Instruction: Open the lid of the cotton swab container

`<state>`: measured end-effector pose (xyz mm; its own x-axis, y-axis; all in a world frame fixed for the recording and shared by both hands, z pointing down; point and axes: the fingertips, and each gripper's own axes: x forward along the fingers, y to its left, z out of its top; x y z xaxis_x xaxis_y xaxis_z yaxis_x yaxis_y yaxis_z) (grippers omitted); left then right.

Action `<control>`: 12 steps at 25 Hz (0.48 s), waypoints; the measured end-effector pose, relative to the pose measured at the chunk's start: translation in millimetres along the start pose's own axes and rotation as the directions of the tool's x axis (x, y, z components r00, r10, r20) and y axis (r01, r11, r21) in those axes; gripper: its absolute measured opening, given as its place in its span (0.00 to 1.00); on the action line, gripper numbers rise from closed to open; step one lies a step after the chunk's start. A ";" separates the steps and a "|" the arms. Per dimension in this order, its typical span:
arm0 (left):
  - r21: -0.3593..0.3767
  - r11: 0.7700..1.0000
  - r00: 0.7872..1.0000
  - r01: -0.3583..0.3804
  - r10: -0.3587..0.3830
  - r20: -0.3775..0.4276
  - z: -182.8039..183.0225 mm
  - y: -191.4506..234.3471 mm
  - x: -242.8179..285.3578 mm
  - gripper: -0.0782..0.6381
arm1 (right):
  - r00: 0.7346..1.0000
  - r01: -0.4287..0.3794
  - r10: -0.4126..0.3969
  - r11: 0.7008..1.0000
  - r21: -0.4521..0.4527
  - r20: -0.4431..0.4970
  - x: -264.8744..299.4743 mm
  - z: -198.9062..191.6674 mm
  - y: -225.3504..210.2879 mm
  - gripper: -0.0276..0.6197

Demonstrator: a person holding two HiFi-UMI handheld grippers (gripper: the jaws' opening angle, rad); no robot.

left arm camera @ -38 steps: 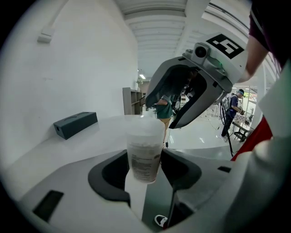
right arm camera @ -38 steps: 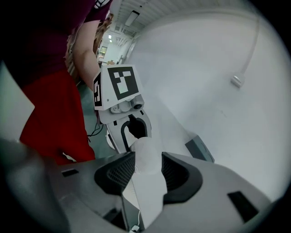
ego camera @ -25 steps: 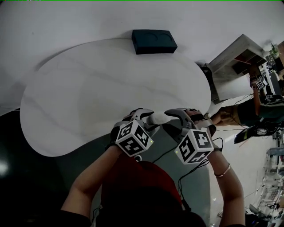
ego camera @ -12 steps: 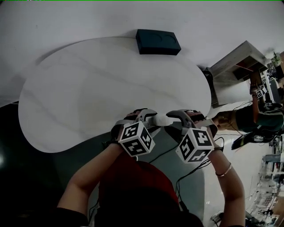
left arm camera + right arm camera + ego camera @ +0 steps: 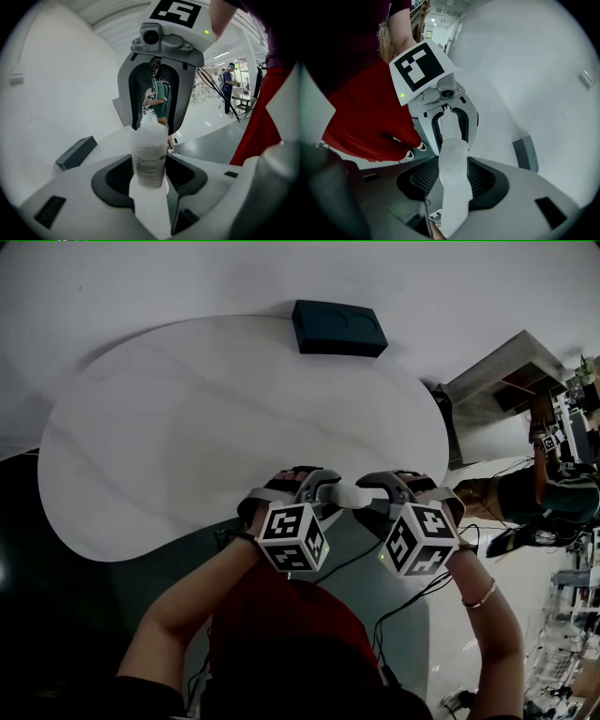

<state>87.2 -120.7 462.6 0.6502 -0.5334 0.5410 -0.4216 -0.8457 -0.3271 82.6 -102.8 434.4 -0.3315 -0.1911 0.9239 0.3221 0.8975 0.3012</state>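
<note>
Hanging just above the near edge of the white table (image 5: 187, 427), the cotton swab container (image 5: 345, 493) is pinched by both grippers: left gripper (image 5: 322, 495) on the labelled body, right gripper (image 5: 372, 495) probably on the lid end. It seems light, thin, slippery plastic; squeeze gently.

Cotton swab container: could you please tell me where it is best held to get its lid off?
Hold the cotton swab container at both ends, from opposite sides along its length: it is a slim cylinder lying level. The left tool clamps the labelled body; the right tool clamps the other end, probably the lid.
</note>
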 end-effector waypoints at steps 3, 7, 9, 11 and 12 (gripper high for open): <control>0.003 1.000 1.000 -0.001 0.001 0.008 0.3 3.2 -0.7 0.44 | 1.000 -0.012 0.012 1.000 -0.008 -0.003 0.5 1.5 -2.9 0.32; -0.006 1.000 1.000 0.000 0.000 0.013 -2.3 5.9 -0.8 0.43 | 1.000 -0.015 0.015 1.000 -0.017 -0.008 3.2 2.7 -5.6 0.32; 0.002 1.000 1.000 -0.004 0.004 0.018 -3.2 8.1 -1.3 0.43 | 1.000 -0.013 0.013 1.000 -0.020 -0.011 3.9 4.0 -7.5 0.32; 0.006 1.000 1.000 0.000 0.000 0.023 -3.6 9.9 -2.2 0.43 | 1.000 -0.014 0.014 1.000 -0.015 -0.011 3.5 6.5 -9.5 0.32; 0.004 1.000 1.000 0.004 -0.004 0.026 -4.0 10.6 -2.8 0.43 | 1.000 -0.016 0.016 1.000 -0.011 -0.009 3.4 7.8 -10.6 0.32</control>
<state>78.5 -128.1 460.7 0.6683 -0.5298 0.5222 -0.4164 -0.8481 -0.3276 71.2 -109.8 432.5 -0.3181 -0.1809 0.9306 0.3370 0.8959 0.2893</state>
